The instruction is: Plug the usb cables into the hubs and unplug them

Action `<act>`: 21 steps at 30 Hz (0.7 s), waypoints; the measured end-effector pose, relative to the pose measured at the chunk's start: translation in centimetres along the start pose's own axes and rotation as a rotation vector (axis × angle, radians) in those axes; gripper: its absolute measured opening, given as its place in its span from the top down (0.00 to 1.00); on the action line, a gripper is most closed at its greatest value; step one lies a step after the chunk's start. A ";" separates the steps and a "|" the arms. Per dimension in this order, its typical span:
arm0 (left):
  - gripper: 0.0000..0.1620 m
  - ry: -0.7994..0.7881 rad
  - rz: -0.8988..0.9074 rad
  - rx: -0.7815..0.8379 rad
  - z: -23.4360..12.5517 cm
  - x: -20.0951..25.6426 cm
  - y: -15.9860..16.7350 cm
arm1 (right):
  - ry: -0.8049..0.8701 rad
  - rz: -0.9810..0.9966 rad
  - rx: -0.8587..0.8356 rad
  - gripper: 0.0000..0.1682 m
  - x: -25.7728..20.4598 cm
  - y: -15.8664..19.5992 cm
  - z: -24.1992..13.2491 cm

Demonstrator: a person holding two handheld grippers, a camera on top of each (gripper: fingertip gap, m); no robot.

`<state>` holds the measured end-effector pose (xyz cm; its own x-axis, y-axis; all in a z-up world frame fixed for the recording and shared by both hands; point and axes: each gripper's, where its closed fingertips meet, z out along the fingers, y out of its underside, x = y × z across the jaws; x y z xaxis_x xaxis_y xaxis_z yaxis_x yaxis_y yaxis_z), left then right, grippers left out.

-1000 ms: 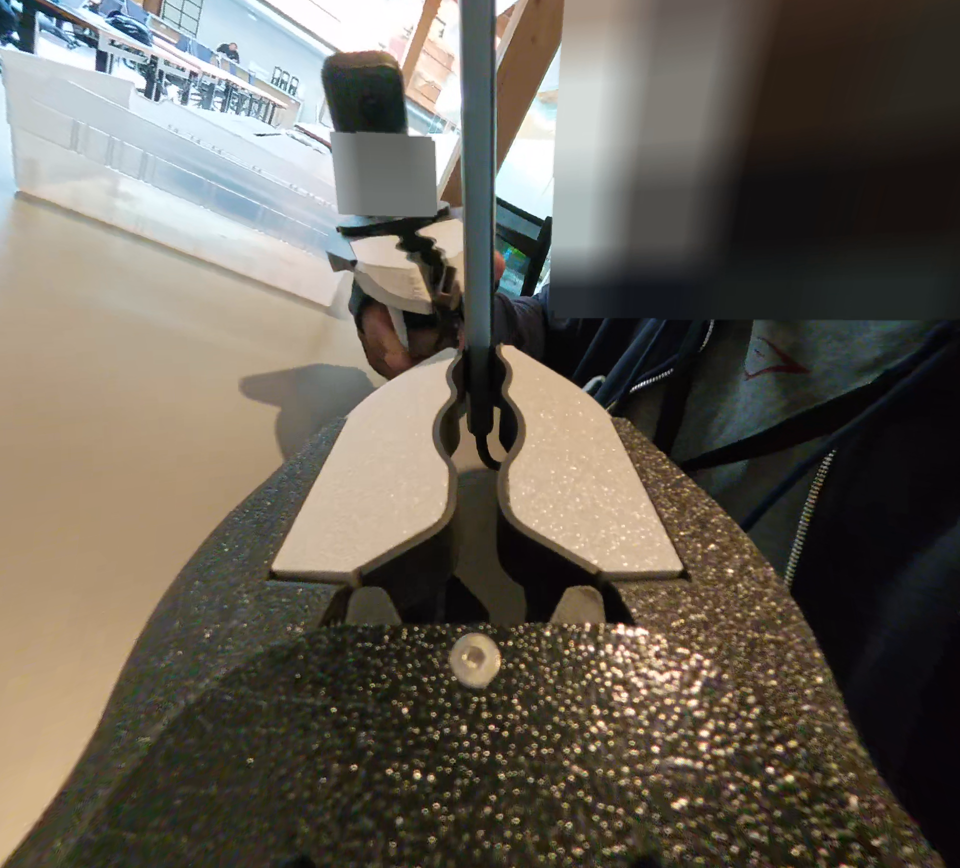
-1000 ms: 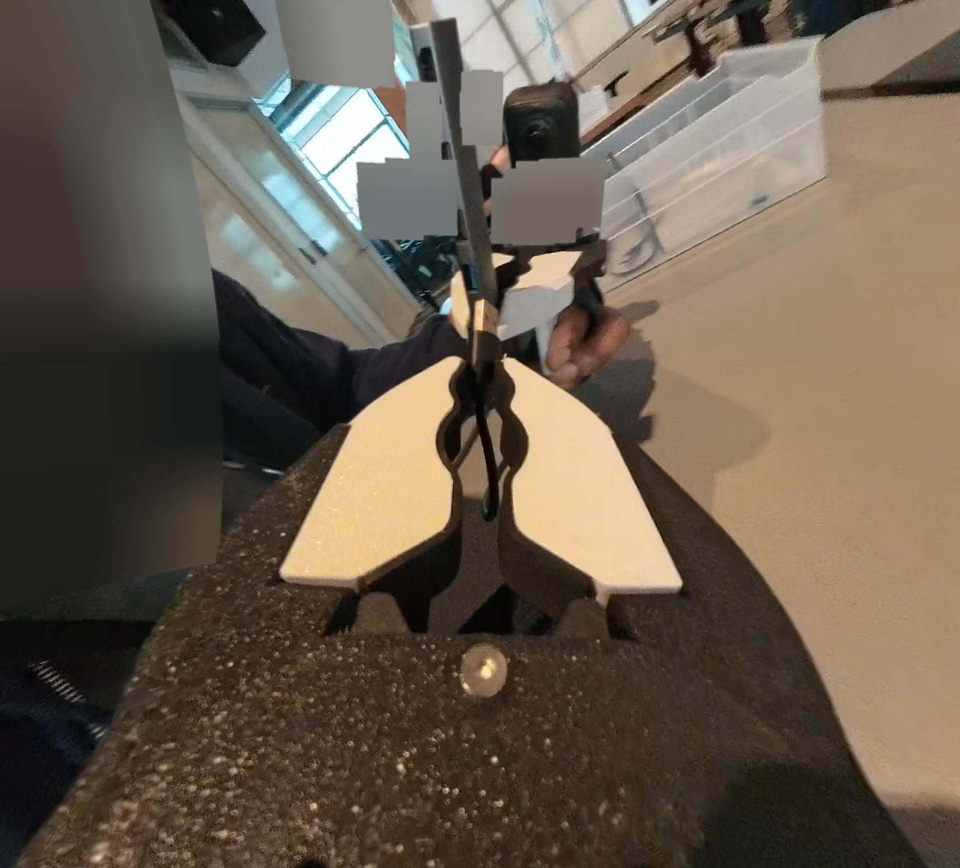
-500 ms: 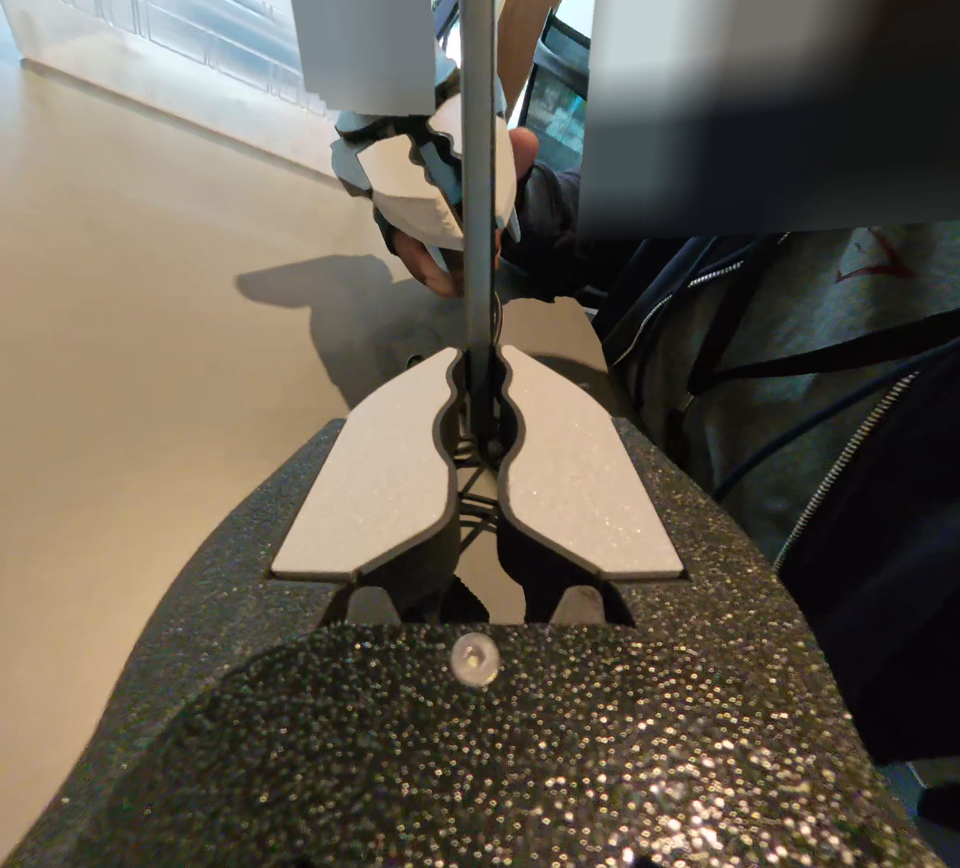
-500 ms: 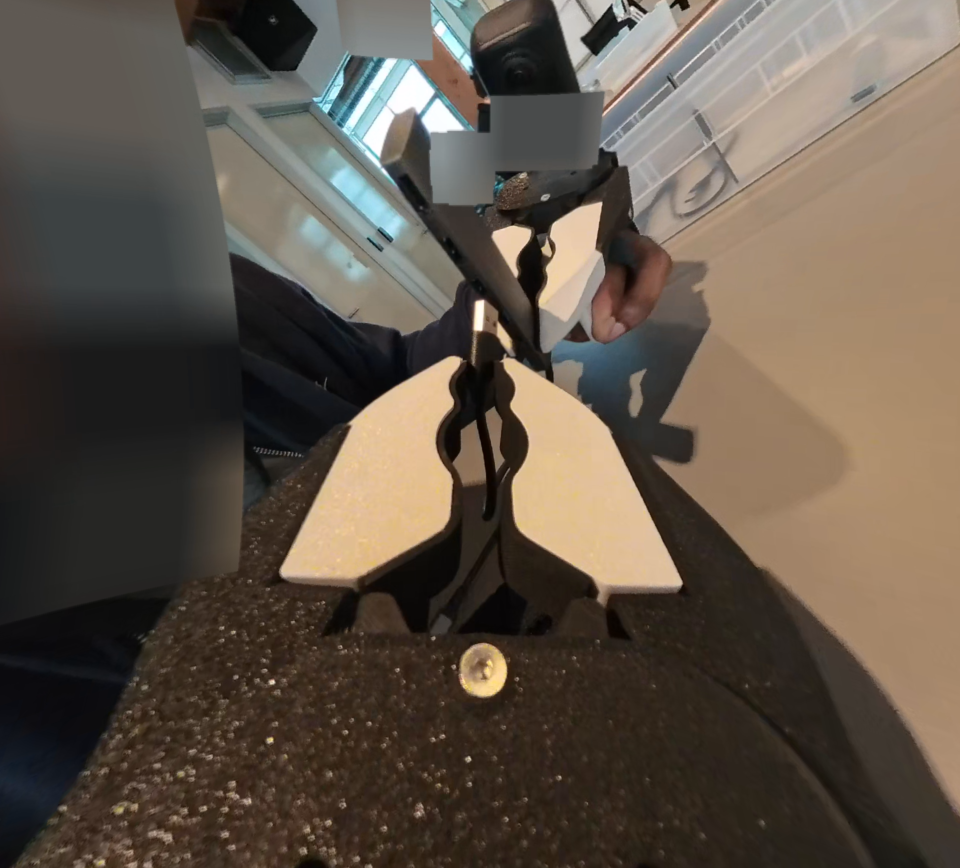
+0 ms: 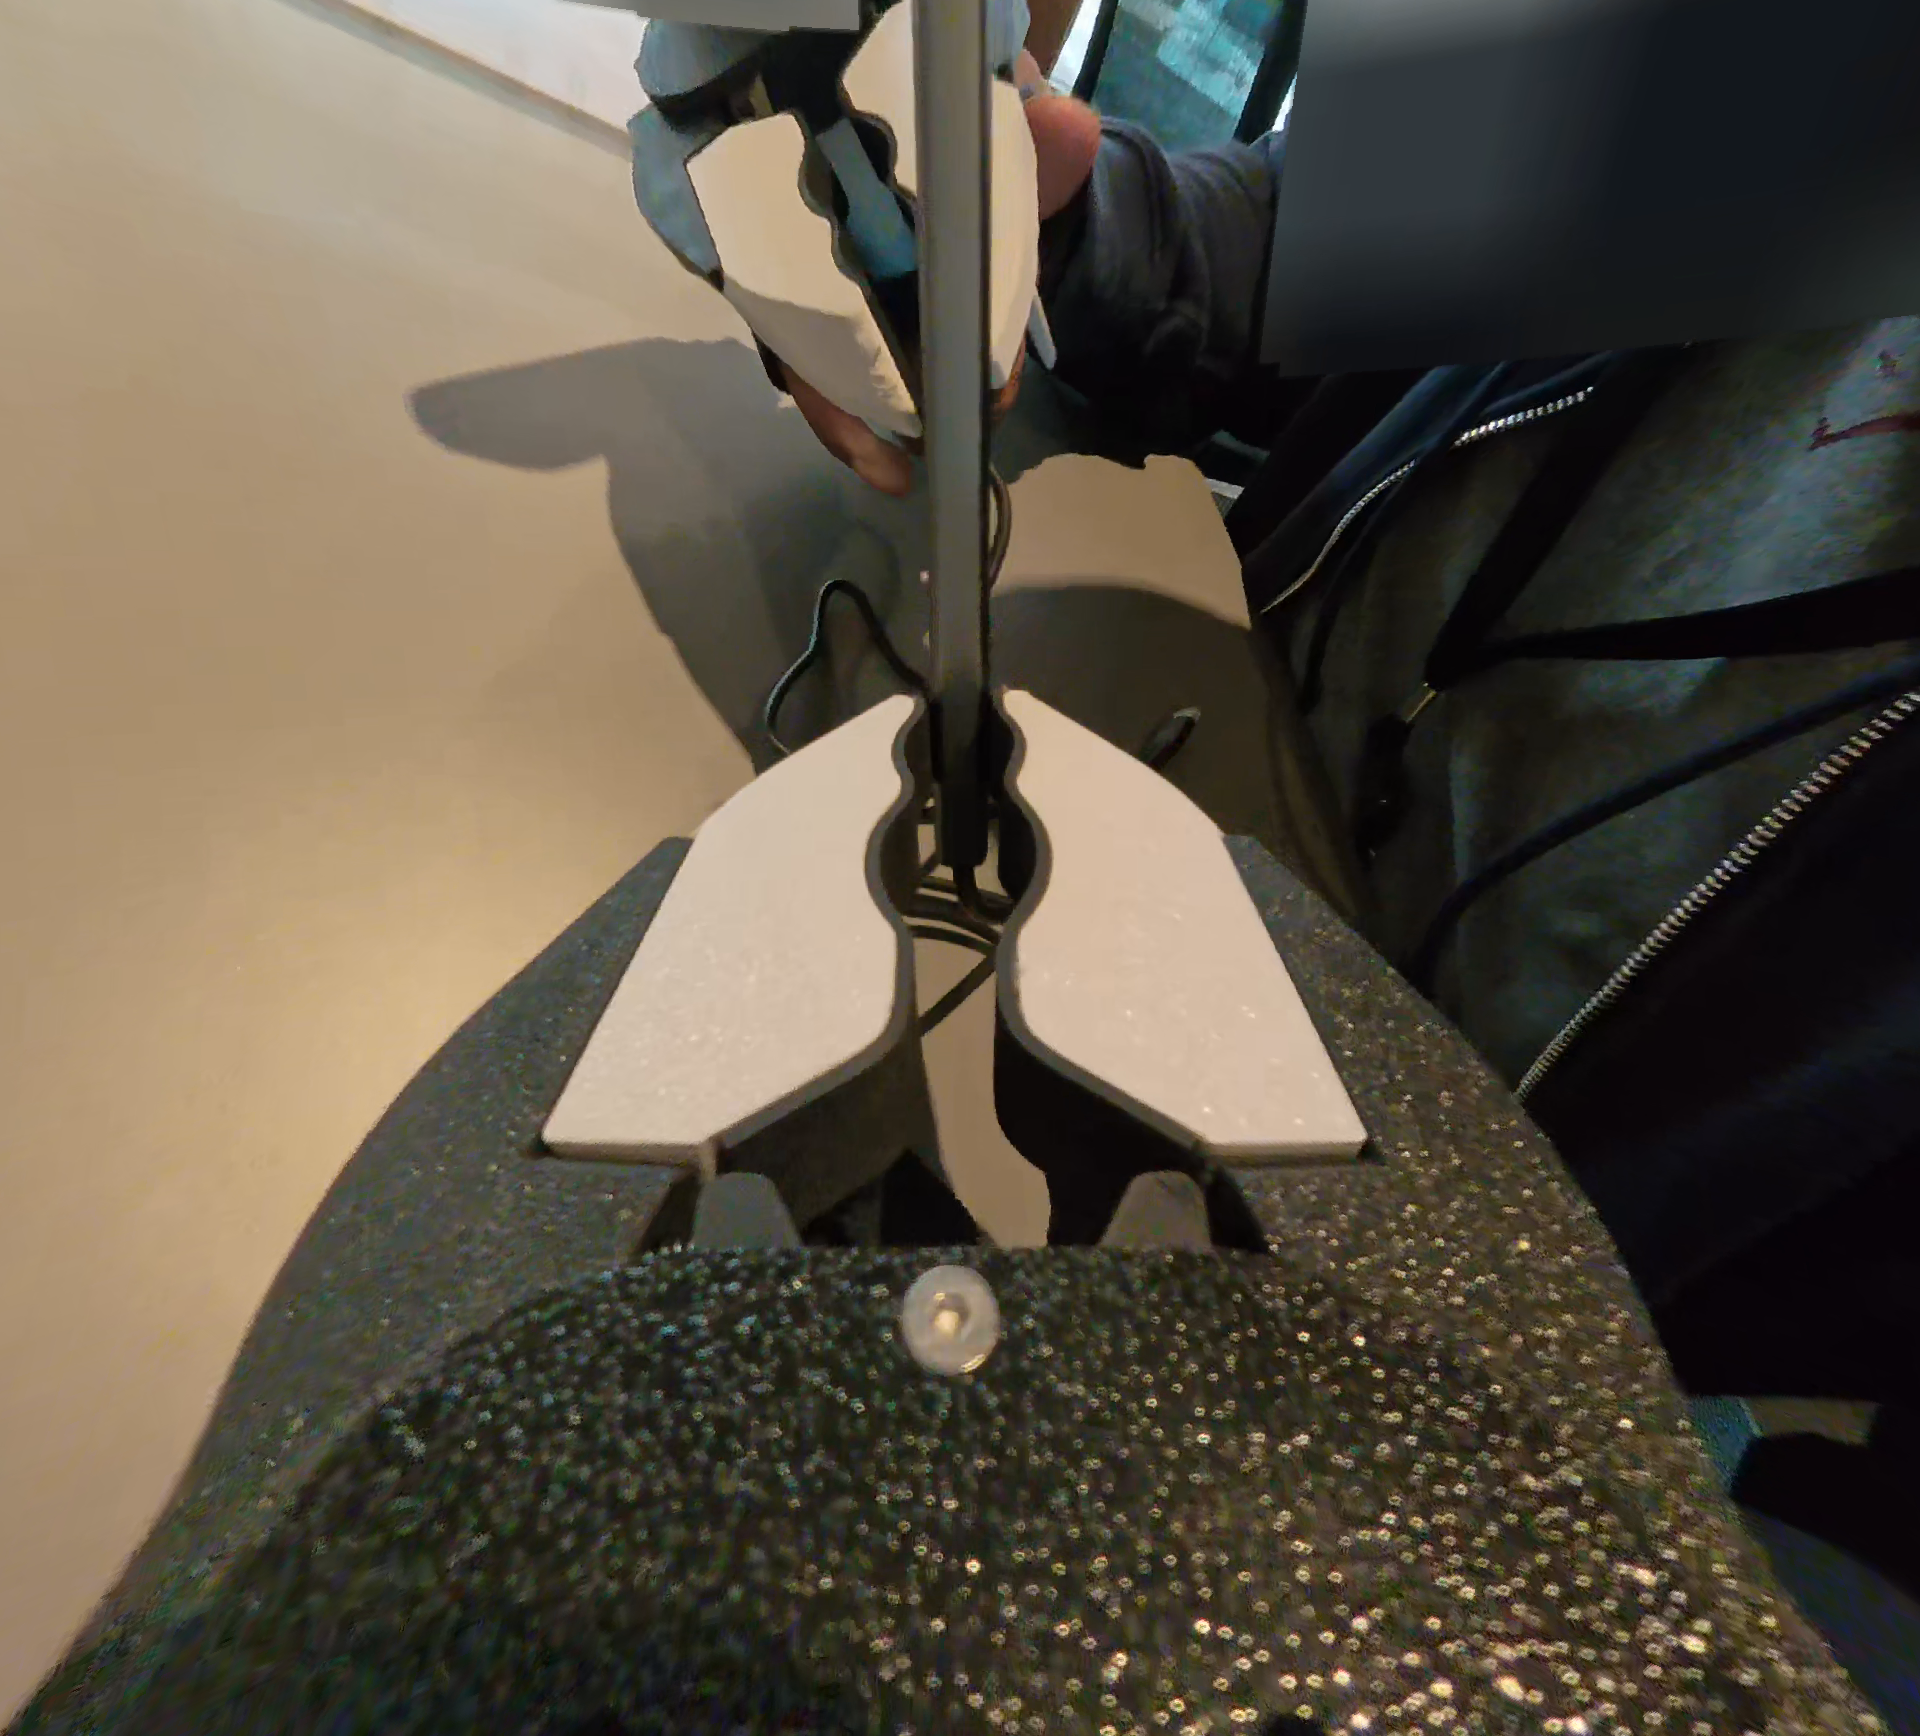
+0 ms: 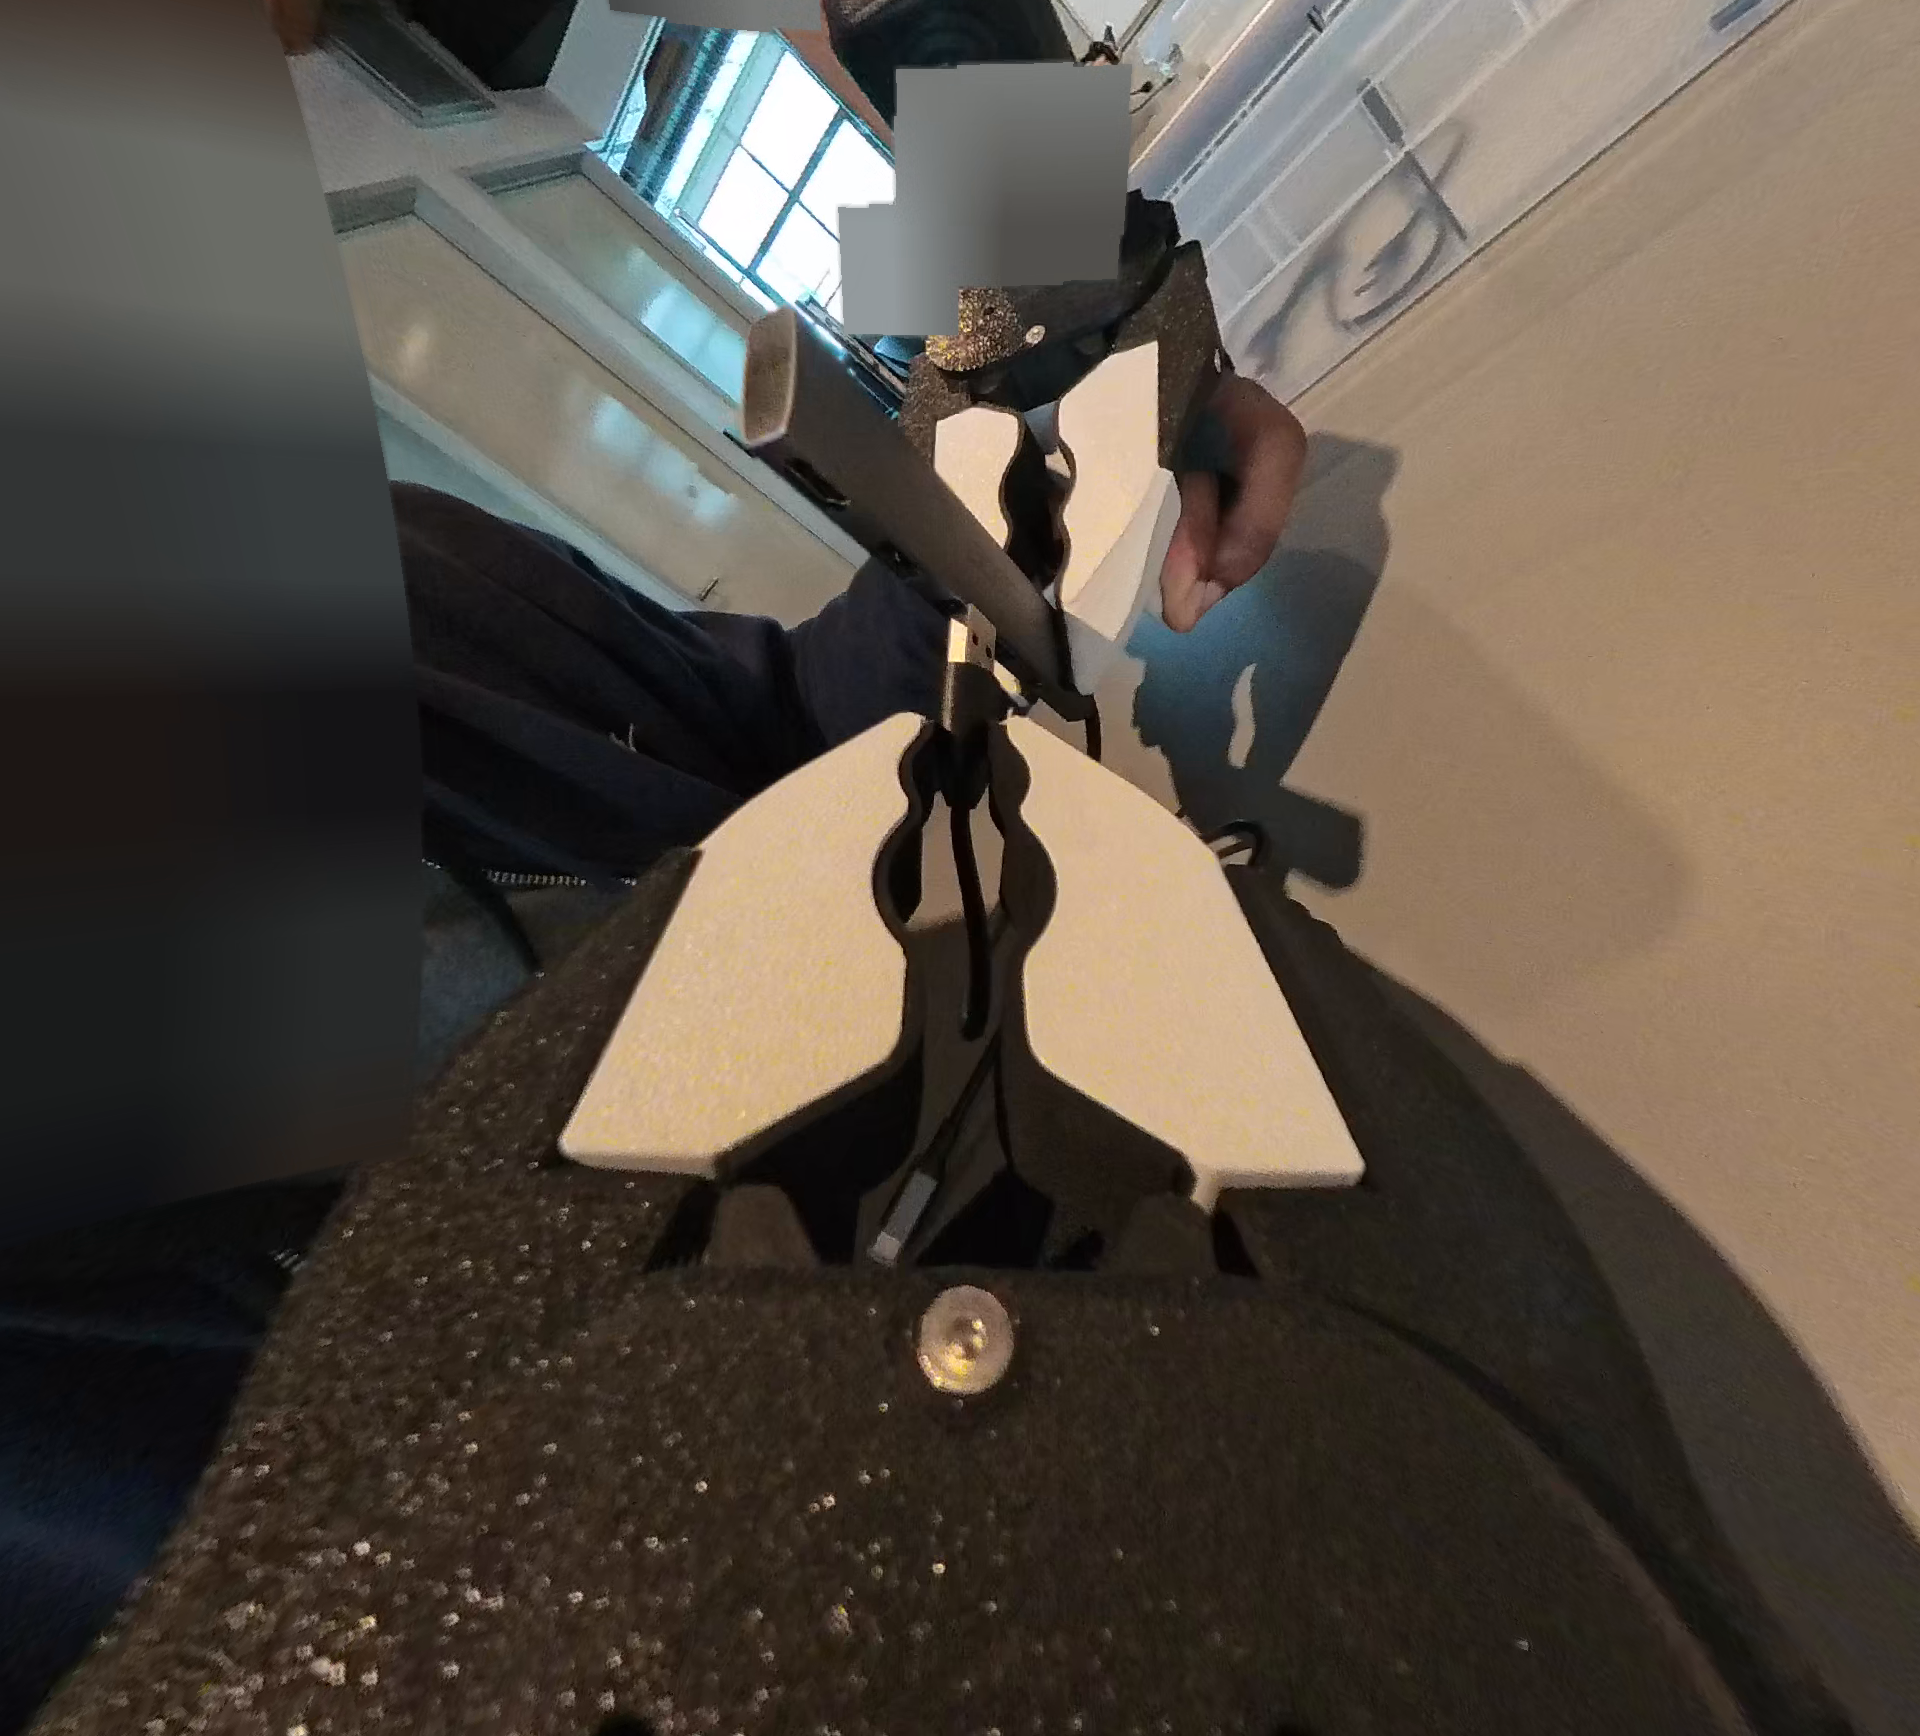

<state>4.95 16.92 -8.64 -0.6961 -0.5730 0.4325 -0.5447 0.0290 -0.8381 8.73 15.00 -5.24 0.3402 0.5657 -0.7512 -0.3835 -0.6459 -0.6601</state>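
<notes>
My left gripper (image 5: 958, 712) is shut on the lower end of a slim grey USB hub (image 5: 948, 252), which stands straight up the middle of the left wrist view. My right gripper (image 6: 961, 728) is shut on a black USB cable plug (image 6: 968, 684) whose bare silver tip points up. In the right wrist view the hub (image 6: 894, 502) leans up to the left, and the plug's tip sits close beside its lower end, outside it. The right gripper's fingers (image 5: 790, 252) show just behind the hub. The left gripper's fingers (image 6: 1112, 481) show behind the hub too.
Both grippers are over a beige table (image 5: 312, 543). Loose black cables (image 5: 821, 637) lie on it under the hub. A clear plastic bin (image 6: 1455, 128) stands along the far edge. A person's dark jacket (image 5: 1558, 751) is close on the near side. Spacing between my two grippers at the tips: around 6 cm.
The plug's silver tip, earlier in line with the hub's end, now shows bare beside it. The hub has tilted left in the right wrist view. Both grippers have moved closer together and lower.
</notes>
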 end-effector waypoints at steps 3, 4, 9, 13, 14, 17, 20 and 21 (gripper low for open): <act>0.94 -0.013 -0.003 -0.011 0.1 -0.3 0.2 | -0.001 0.005 -0.004 0.94 0.1 0.1 0.0; 0.94 -0.012 0.003 -0.012 0.1 -0.3 0.2 | -0.002 0.006 -0.006 0.94 0.1 0.1 0.0; 0.94 0.004 0.015 -0.037 0.4 -0.1 0.7 | -0.004 0.021 -0.012 0.94 0.3 0.3 0.0; 0.94 0.015 0.013 -0.042 0.5 0.0 0.9 | -0.004 0.028 -0.012 0.94 0.4 0.4 0.2; 0.94 0.016 0.014 -0.046 0.5 0.0 1.0 | -0.004 0.031 -0.009 0.94 0.5 0.4 0.2; 0.94 0.006 0.009 -0.058 0.5 -0.2 1.2 | 0.005 0.044 0.001 0.94 0.8 0.4 0.2; 0.94 -0.007 0.001 -0.061 0.5 -0.5 1.3 | 0.016 0.055 0.019 0.94 1.1 0.3 0.2; 0.94 -0.015 -0.003 -0.059 0.5 -0.6 1.3 | 0.023 0.059 0.024 0.94 1.3 0.2 0.1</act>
<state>4.93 16.93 -10.15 -0.6874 -0.5854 0.4299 -0.5738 0.0749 -0.8155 8.97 15.67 -6.37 0.3357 0.5154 -0.7884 -0.4239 -0.6648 -0.6151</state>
